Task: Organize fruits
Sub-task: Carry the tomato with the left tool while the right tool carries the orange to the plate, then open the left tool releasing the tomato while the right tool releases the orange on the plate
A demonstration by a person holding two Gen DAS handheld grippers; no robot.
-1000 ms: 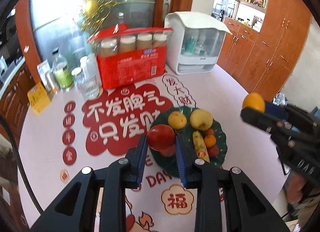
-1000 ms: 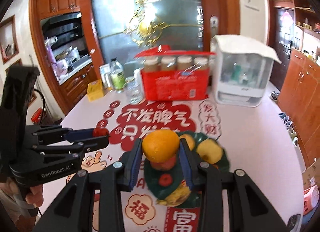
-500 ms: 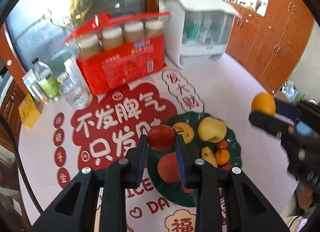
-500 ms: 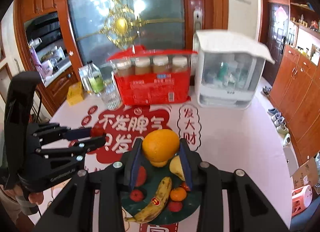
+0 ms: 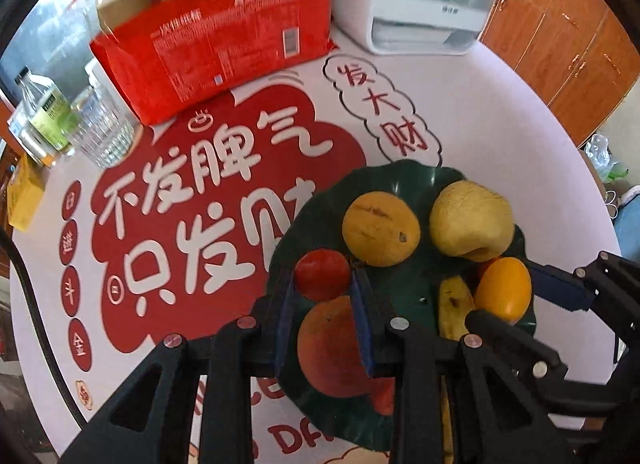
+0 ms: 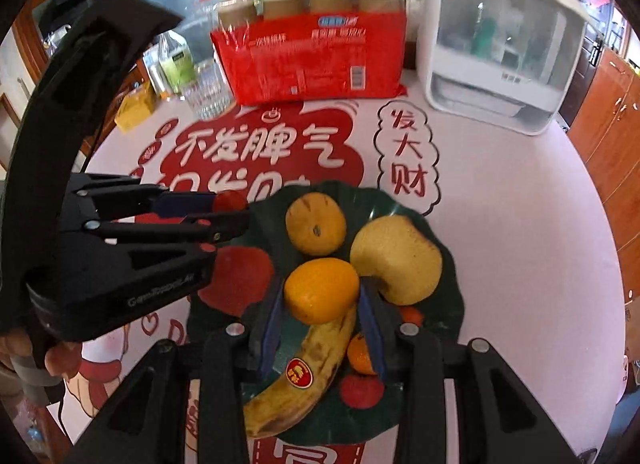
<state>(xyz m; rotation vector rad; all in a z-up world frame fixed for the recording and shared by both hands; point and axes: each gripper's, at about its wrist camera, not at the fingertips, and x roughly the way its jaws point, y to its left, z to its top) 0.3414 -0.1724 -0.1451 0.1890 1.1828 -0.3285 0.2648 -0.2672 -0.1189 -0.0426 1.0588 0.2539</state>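
Dark green leaf-shaped plate (image 6: pixel 448 280) sits on a pale round table (image 5: pixel 500 123) printed with large red and white Chinese characters. Left gripper (image 5: pixel 323 306) has its blue-padded fingers (image 5: pixel 285 320) clamped on a small red tomato (image 5: pixel 322 274), held over the plate's left edge above a larger red-orange fruit (image 5: pixel 328 348) lying on the plate. Right gripper (image 6: pixel 322 320) grips an orange (image 6: pixel 321 290) between its fingers (image 6: pixel 370 328), held over the middle of the plate, just above the tip of a spotted banana (image 6: pixel 304 380) with a red sticker. On the plate: a yellow-orange fruit with brown marks (image 6: pixel 316 223) at the far side, a pale yellow apple (image 6: pixel 396 258) right of it, touching or nearly touching the held orange; a small tangerine (image 6: pixel 360 354) and a small red fruit (image 6: pixel 362 390) beside the banana; another small orange-red fruit (image 6: pixel 412 316) partly hidden behind the right finger. Beyond the plate: a red pack of four capped jars (image 6: pixel 312 51), a white cabinet with clear front (image 6: pixel 500 39) to its right, a ribbed drinking glass (image 6: pixel 208 91), a green-labelled bottle (image 6: pixel 176 59) and a yellow carton (image 6: pixel 134 107) to the left. Wooden cabinets (image 5: pixel 568 47) stand past the table's right side.
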